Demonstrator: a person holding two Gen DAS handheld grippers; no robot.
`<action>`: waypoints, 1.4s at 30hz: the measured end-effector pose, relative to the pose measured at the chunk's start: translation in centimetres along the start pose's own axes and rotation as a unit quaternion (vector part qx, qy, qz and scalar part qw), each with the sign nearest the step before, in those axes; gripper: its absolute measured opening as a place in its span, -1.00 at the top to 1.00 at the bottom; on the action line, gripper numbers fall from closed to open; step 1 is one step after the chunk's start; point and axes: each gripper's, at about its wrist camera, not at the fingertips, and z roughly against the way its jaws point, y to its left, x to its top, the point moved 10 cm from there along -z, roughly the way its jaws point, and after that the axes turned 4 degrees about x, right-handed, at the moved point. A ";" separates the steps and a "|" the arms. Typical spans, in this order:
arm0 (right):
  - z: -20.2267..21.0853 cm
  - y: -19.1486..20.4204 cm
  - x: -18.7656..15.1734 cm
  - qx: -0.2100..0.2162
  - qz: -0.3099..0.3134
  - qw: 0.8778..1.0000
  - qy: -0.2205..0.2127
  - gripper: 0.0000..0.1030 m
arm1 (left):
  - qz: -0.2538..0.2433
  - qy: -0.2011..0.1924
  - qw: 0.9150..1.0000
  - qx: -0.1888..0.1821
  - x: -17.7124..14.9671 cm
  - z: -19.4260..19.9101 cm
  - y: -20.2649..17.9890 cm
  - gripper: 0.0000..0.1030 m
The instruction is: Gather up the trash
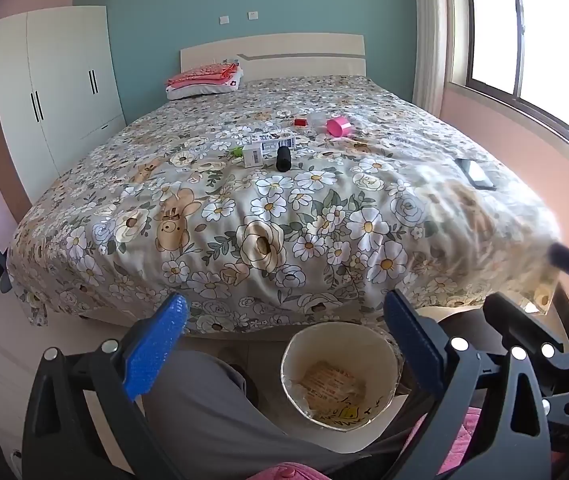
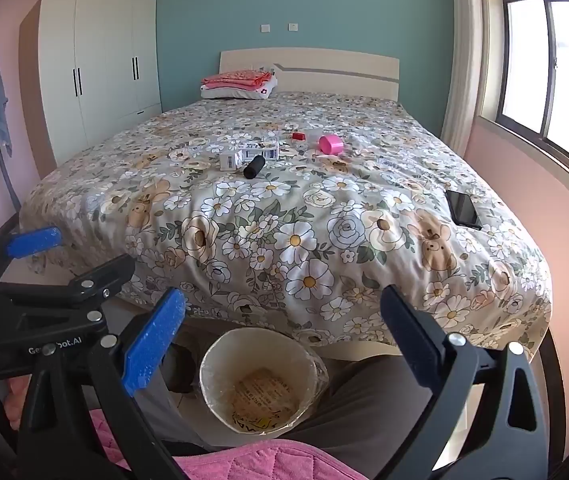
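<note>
**Litter lies well ahead of both open grippers**

The black cylinder [image 2: 254,167] and white boxes [image 2: 231,159] sit mid-bed, far beyond the left gripper [image 1: 284,348] and right gripper [image 2: 282,340], both with jaws wide and empty. The cylinder's axis points roughly away. The bin [image 2: 260,384] stands just below the jaws.

Left gripper [image 1: 284,344]: black plastic frame, triangular cut-outs, silver round screw heads at pivots, blue textured pads on fingers [image 1: 152,352]. Right gripper [image 2: 280,340]: same black frame, blue pad on finger at 9 o'clock, dark pad at 3 o'clock, silver screws. White lettering on neighbouring black body. Person wears grey trousers [image 1: 212,408], pink quilted garment [image 2: 244,462] at 6 o'clock.
</note>
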 end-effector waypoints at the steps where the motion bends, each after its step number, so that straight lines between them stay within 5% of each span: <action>1: 0.0 0.0 0.0 0.000 0.000 1.000 0.000 -0.87 | 0.000 0.000 1.000 0.000 0.0 0.0 0.0 -0.93; 42: -0.1 -0.1 -0.7 0.004 -0.005 1.000 0.002 -0.87 | -0.003 -0.001 1.000 0.003 0.1 0.4 0.5 -0.93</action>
